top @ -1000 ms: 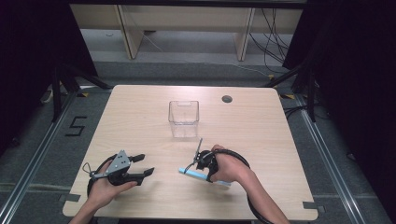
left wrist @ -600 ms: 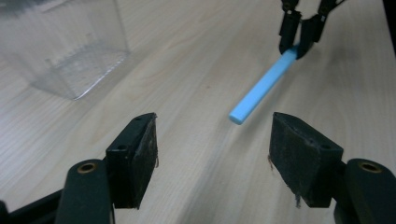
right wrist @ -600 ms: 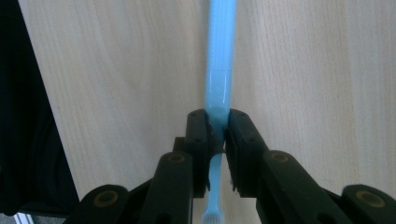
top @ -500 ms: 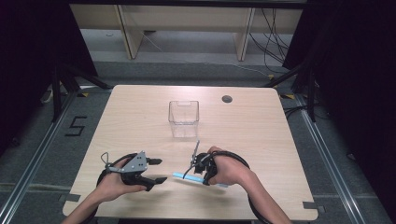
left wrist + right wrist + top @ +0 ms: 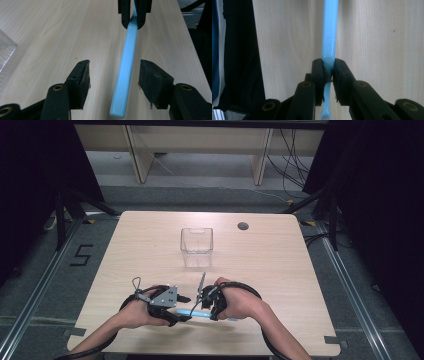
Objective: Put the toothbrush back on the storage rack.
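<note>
**Mia:** What is the biggest thing here?

**Ben:** The big pale wooden desk (image 5: 280,270). Both tools are low over its near edge, close to the person.

**Mia:** And what is that see-through thing?

**Ben:** A clear plastic box with square sides (image 5: 197,247). It stands up straight on the desk, on the far side of both tools and well apart from them. Past it, further off to the right, is a small round dark hole (image 5: 243,226) in the desk.

**Mia:** What does the right tool (image 5: 329,68) do?

**Ben:** Its two black jaws are squeezed tight on a long thin light blue plastic toothbrush (image 5: 328,37). The handle runs straight out from the jaws. The little brush end pokes out behind them, down near the hand.

**Mia:** Where is the toothbrush from above?

**Ben:** It lies almost flat just above the desk, between the two tools (image 5: 192,312). It sticks out from the right tool towards the left one.

**Mia:** And the left tool (image 5: 114,82)?

**Ben:** Its jaws have just been closing in, but they are not pressing yet. The free end of the toothbrush (image 5: 125,75) sits in the gap between the two black pads (image 5: 82,82). It is nearer to the right-hand pad than the other, and there is a little space on both sides, so the tool is open.

**Mia:** So who holds it?

**Ben:** Just the right tool.
</note>
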A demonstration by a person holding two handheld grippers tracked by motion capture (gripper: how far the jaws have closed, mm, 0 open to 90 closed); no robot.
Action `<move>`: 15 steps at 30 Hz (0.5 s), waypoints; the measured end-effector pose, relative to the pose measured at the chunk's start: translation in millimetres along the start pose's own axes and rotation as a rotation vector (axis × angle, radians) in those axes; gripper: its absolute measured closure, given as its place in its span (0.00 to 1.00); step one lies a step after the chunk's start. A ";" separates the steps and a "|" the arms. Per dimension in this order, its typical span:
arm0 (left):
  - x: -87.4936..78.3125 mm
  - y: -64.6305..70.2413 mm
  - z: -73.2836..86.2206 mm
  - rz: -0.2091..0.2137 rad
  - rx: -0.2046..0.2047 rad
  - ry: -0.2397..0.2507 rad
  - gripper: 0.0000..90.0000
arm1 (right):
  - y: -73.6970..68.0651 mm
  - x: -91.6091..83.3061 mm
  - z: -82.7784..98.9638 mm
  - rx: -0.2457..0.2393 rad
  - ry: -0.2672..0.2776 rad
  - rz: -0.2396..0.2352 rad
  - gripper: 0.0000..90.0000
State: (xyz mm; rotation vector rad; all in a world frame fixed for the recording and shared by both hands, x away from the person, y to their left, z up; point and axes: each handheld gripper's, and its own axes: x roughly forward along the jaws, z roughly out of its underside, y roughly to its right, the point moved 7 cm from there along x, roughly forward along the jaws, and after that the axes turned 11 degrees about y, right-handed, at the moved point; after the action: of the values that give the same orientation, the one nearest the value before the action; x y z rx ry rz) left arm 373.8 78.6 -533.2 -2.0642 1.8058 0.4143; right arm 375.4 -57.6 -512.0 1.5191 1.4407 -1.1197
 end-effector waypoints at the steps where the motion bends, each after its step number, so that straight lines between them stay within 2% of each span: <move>1: 0.8 -0.1 0.2 0.010 0.009 -0.007 0.48 | -1.1 -1.1 -0.9 0.010 -0.007 0.007 0.89; 3: 3.4 1.4 0.6 0.022 0.005 -0.005 0.50 | -5.3 -1.8 -0.8 0.051 -0.017 -0.011 0.89; 5: 4.9 2.8 1.1 0.039 0.010 -0.013 0.52 | -1.7 -0.8 -2.9 0.001 -0.002 -0.005 0.89; 6: 5.8 3.9 0.8 0.041 0.009 -0.010 0.54 | -1.3 -0.4 -3.7 -0.008 -0.001 -0.004 0.89; 7: 7.0 4.7 0.6 0.050 0.013 -0.007 0.55 | -2.0 -0.6 -4.1 0.001 -0.004 -0.002 0.89; 9: 8.3 6.0 0.6 0.055 0.022 -0.017 0.57 | -1.5 -0.1 -5.3 -0.013 0.000 -0.008 0.89; 10: 9.1 6.4 1.2 0.061 0.031 -0.023 0.58 | -4.2 -0.8 -5.0 0.021 -0.010 -0.010 0.89; 11: 9.4 6.8 1.7 0.071 0.038 -0.035 0.60 | -1.2 -0.1 -7.1 -0.021 0.008 -0.008 0.89; 12: 10.2 7.6 1.9 0.074 0.037 -0.034 0.61 | -2.4 -0.6 -7.4 -0.008 -0.001 -0.006 0.89; 13: 10.9 8.4 1.8 0.079 0.041 -0.038 0.62 | -1.3 -0.2 -8.3 -0.027 0.007 -0.007 0.89; 15: 12.7 10.1 0.6 0.088 0.039 -0.029 0.66 | -1.5 -0.4 -8.9 -0.023 0.003 -0.005 0.89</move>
State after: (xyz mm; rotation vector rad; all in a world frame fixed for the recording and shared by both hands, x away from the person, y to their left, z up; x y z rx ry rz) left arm 365.6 66.4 -540.2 -1.9485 1.8772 0.4266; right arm 374.8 -49.3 -508.6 1.5022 1.4553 -1.1014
